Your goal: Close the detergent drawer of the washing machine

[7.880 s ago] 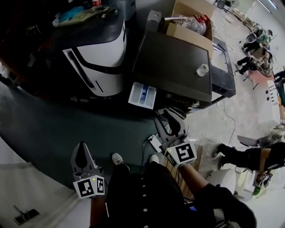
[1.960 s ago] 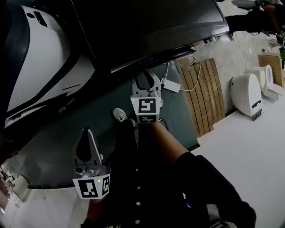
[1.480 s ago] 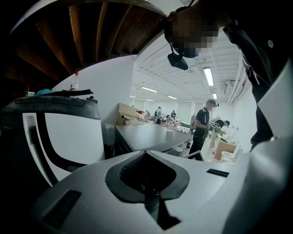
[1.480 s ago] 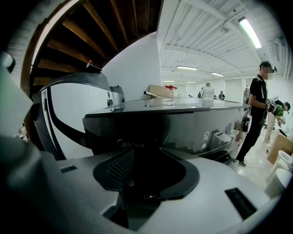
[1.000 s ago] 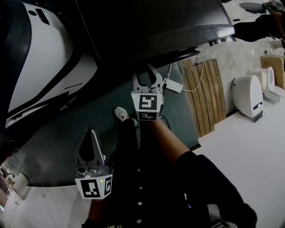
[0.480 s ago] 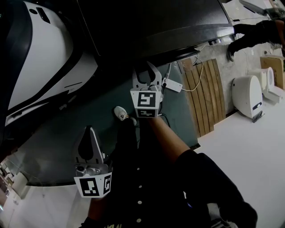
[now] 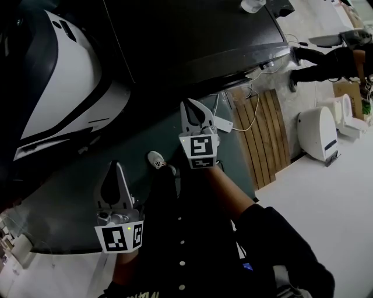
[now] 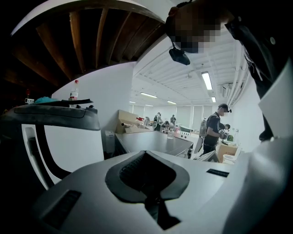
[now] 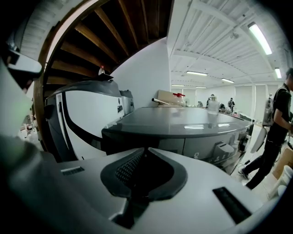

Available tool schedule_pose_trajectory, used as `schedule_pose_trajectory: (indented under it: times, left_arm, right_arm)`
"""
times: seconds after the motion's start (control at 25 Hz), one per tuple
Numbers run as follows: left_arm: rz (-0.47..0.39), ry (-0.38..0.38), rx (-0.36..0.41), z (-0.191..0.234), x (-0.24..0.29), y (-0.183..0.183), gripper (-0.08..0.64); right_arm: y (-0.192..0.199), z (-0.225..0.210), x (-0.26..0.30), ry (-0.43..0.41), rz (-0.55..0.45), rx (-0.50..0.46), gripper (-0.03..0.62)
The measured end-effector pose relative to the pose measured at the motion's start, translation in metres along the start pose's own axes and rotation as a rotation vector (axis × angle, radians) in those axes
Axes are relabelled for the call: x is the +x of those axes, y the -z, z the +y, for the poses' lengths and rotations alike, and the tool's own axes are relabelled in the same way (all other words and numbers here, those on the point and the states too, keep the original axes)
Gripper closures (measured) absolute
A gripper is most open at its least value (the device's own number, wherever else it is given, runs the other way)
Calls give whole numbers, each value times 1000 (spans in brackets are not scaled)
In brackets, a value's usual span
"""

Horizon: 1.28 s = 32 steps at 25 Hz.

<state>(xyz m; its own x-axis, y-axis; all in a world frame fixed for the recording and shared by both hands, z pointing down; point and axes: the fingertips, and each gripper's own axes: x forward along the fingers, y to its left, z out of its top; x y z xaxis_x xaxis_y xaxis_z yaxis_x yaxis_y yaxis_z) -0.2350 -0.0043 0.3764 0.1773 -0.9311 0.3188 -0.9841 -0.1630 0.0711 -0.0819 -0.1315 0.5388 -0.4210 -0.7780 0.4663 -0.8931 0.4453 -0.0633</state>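
The washing machine (image 7: 192,35) is the dark grey box filling the top of the head view, and no drawer sticks out past its front edge (image 7: 198,78). My right gripper (image 7: 190,106) hovers just in front of that edge, clear of it. Its jaws are closing, their tips meet, and nothing is between them. In the right gripper view the machine's front panel (image 9: 137,142) looks flush. My left gripper (image 7: 111,174) hangs lower left over the dark floor, shut and empty. The left gripper view shows the machine's top (image 8: 151,144) further off.
A white and black appliance (image 7: 64,87) stands left of the machine. A power strip (image 7: 223,124), a wooden slat board (image 7: 265,128) and a small white unit (image 7: 315,137) lie to the right. A person (image 7: 326,58) stands at the far right. A cup (image 7: 252,6) sits on the machine.
The right gripper's jaws, wide open half a second ago, have come together and the gripper has risen a little. The drawer that stuck out in the oldest frame no longer shows.
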Motion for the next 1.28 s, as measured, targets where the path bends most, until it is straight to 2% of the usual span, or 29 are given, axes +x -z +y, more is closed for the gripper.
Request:
schedule_pose_trajectory:
  times: [0.24,0.32,0.6,0.76,0.92,1.08,1.28]
  left_arm:
    - [-39,5,-2,2,1,-21,552]
    - [-59,7,-7,2,2,-30,552]
    - [-109,3,3,11,0,-59,552]
    - [-135,10,5,16,0,-73,552]
    - [-168,50,16,12,-3,-86,552]
    - [-171,26,-6,21,-7,-93,552]
    - [-192,13,-15,32,-10,-103,552]
  right_arm:
    - [-32,16,-38,-173,-27,12,558]
    - [-48,15,-50,-191,-41,8,558]
    - [-107,1,-93,-179,-128,9,558]
    - [-133,-11,-112,-145,-172,17,558]
    - [-153,-25,-133,-100,-216,21,558]
    - [-165,-31,-148,-90,-222,29,558]
    - [-189,-37,-169,-63,-315,4,558]
